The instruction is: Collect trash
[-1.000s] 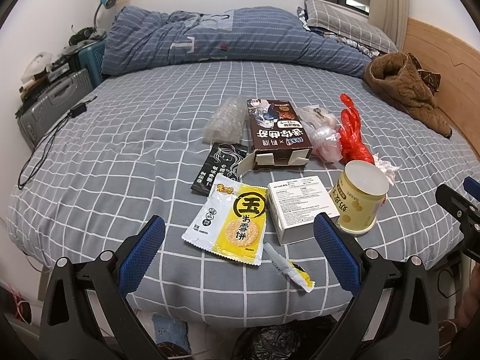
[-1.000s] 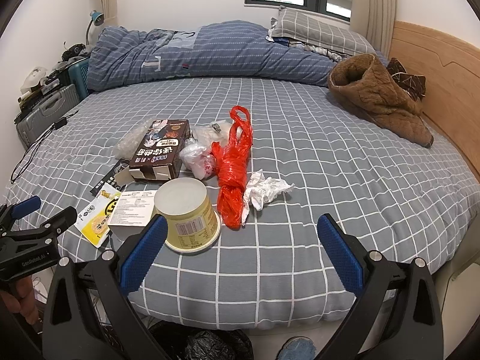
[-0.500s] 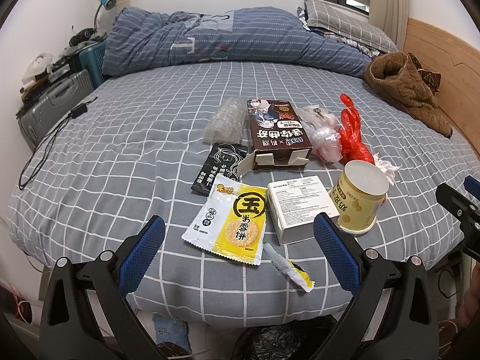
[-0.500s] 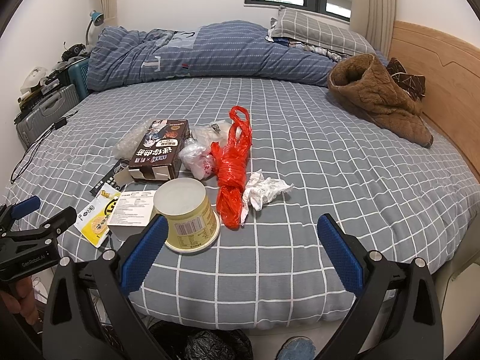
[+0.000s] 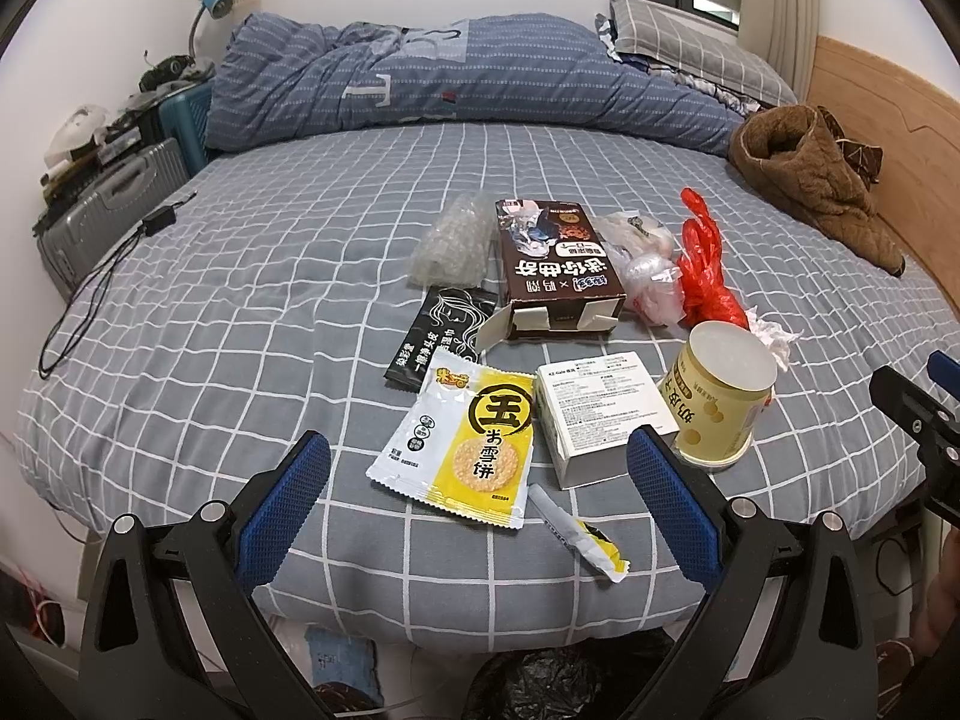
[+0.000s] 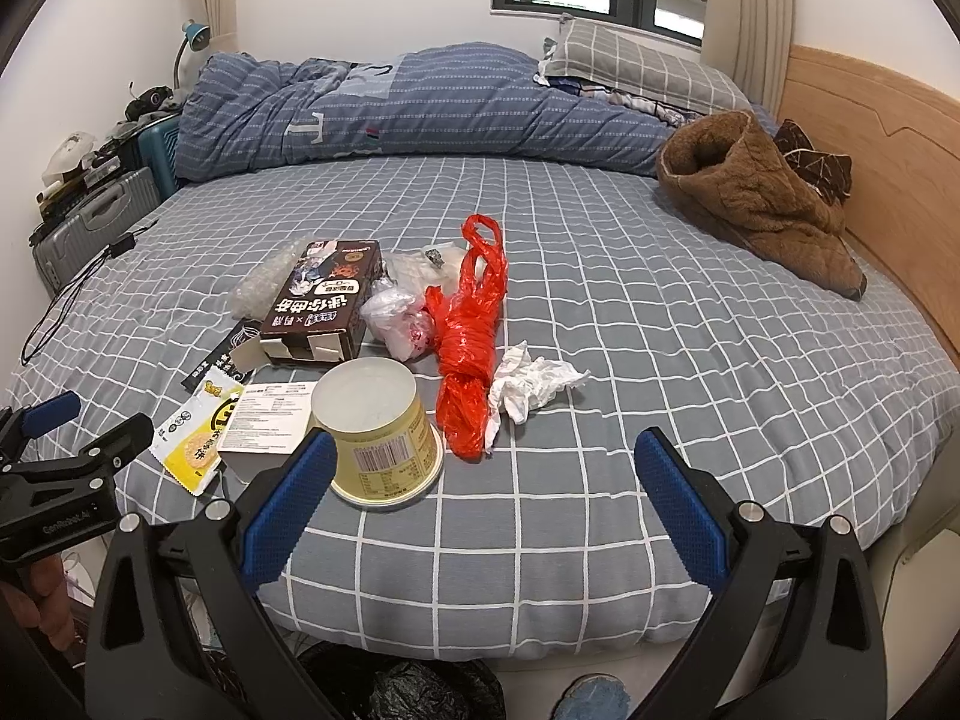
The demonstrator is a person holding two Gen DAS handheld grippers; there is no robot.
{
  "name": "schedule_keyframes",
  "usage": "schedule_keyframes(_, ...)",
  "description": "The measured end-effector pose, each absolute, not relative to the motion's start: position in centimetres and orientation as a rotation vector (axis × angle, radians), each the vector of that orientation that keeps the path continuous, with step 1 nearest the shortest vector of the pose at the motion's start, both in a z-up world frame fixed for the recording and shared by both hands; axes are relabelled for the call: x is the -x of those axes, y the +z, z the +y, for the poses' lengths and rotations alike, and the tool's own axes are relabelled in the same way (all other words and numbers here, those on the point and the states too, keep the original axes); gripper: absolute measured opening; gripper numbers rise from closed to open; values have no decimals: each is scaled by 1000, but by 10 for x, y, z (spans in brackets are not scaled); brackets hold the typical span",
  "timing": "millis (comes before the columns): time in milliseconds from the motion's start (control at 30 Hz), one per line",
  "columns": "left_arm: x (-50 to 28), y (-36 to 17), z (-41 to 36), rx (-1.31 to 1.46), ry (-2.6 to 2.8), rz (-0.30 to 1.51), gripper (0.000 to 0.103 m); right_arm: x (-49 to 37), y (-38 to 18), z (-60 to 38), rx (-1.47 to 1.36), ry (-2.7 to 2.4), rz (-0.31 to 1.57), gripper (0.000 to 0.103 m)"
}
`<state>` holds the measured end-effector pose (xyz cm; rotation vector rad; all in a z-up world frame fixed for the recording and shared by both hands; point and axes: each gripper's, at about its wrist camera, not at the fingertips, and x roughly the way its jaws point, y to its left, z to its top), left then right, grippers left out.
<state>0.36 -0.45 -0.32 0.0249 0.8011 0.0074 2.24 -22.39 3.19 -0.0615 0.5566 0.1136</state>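
Trash lies on the grey checked bed (image 5: 240, 312): a yellow snack wrapper (image 5: 468, 438), a white box (image 5: 600, 408), a yellow cup (image 5: 717, 396), a brown carton (image 5: 555, 267), a black sachet (image 5: 441, 336), a small yellow wrapper (image 5: 579, 531), a red plastic bag (image 6: 471, 336), a crumpled tissue (image 6: 531, 387) and clear bags (image 6: 399, 315). My left gripper (image 5: 480, 498) is open and empty, at the bed's near edge before the snack wrapper. My right gripper (image 6: 480, 498) is open and empty, just before the cup (image 6: 378, 420).
A black trash bag (image 6: 408, 690) sits on the floor below the bed's edge. A folded blue duvet (image 5: 456, 78) and brown jacket (image 6: 762, 204) lie at the back. A grey suitcase (image 5: 102, 210) stands left; a wooden headboard (image 6: 870, 150) runs along the right.
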Motion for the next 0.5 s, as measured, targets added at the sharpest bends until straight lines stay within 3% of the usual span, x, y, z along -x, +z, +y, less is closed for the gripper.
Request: schedule_keyframes(500,-23,-24,16,-18,30,847,97,-40,27,-176,160,195,530,95)
